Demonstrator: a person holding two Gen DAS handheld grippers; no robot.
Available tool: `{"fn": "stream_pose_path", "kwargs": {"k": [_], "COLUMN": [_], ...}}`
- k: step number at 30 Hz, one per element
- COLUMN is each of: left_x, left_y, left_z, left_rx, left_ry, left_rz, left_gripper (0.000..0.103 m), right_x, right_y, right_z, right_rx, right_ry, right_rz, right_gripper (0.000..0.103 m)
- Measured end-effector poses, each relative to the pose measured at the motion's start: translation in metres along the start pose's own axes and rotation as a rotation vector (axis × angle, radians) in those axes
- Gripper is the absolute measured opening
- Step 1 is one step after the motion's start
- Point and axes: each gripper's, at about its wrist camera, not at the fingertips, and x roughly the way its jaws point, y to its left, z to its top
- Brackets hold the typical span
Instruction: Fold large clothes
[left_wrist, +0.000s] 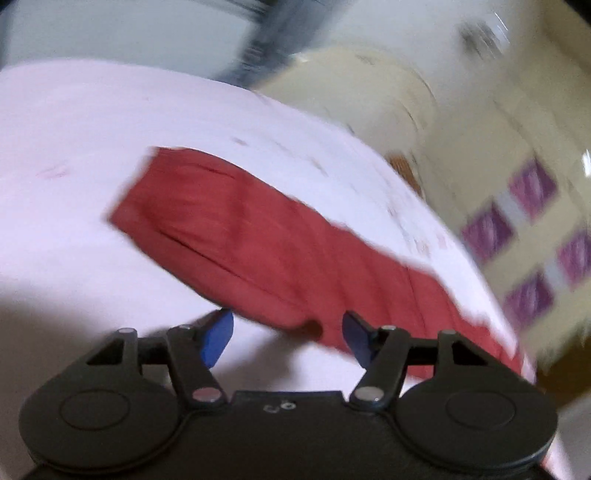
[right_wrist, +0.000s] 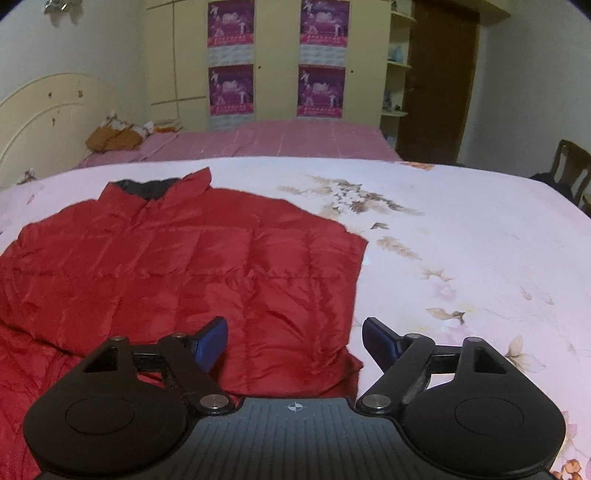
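Note:
A red puffer jacket (right_wrist: 184, 266) lies flat on the pale pink floral bedsheet (right_wrist: 461, 240), collar away from me, its right side folded over the body. My right gripper (right_wrist: 293, 341) hovers open just above the jacket's lower right corner, nothing between its blue pads. In the blurred, tilted left wrist view a long red part of the jacket (left_wrist: 258, 236) stretches across the sheet (left_wrist: 74, 147). My left gripper (left_wrist: 288, 338) is open over the jacket's near edge and holds nothing.
A cream headboard (right_wrist: 44, 118) stands at the far left, with a second bed in a pink cover (right_wrist: 277, 142) behind. A yellow wardrobe with purple posters (right_wrist: 277, 59), a brown door (right_wrist: 439, 81) and a wooden chair (right_wrist: 569, 166) line the back and right.

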Motion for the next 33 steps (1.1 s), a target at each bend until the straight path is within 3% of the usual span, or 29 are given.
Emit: {"fn": "stream_pose_path", "kwargs": {"k": [4, 5, 6, 7, 10, 14, 21, 25, 31, 33], "left_x": [0.014, 0.018, 0.023, 0.031, 0.027, 0.024, 0.043, 0.055, 0.058, 0.063], "left_y": [0.029, 0.029, 0.028, 0.025, -0.013, -0.090, -0.240, -0.295, -0.335, -0.338], "left_z": [0.018, 0.021, 0.024, 0.028, 0.037, 0.025, -0.061, -0.119, -0.185, -0.193], "left_rx": [-0.248, -0.268, -0.266, -0.234, -0.026, 0.229, 0.624, 0.718, 0.904, 0.947], "left_ry": [-0.050, -0.066, -0.073, -0.055, -0.123, -0.143, 0.022, 0.145, 0.262, 0.284], "left_rz": [-0.093, -0.088, -0.075, -0.067, -0.069, -0.190, -0.452, -0.530, -0.639, -0.665], "left_gripper": [0.071, 0.059, 0.010, 0.003, 0.003, 0.003, 0.003, 0.003, 0.003, 0.003], "right_x": [0.002, 0.002, 0.002, 0.001, 0.001, -0.002, -0.006, -0.013, -0.022, -0.024], "right_y": [0.001, 0.001, 0.000, -0.001, -0.006, -0.013, -0.023, -0.027, -0.044, -0.052], "right_z": [0.002, 0.003, 0.003, 0.004, 0.006, 0.008, 0.008, 0.011, 0.007, 0.004], "right_rx": [-0.017, -0.016, -0.016, -0.014, 0.003, 0.037, 0.116, 0.162, 0.216, 0.232], "right_ry": [0.001, -0.001, -0.003, -0.005, -0.007, -0.018, -0.025, -0.043, -0.055, -0.053], "right_rz": [0.001, -0.001, -0.006, -0.015, -0.028, -0.051, -0.070, -0.070, -0.088, -0.096], "right_gripper": [0.080, 0.080, 0.080, 0.080, 0.080, 0.080, 0.080, 0.080, 0.080, 0.080]}}
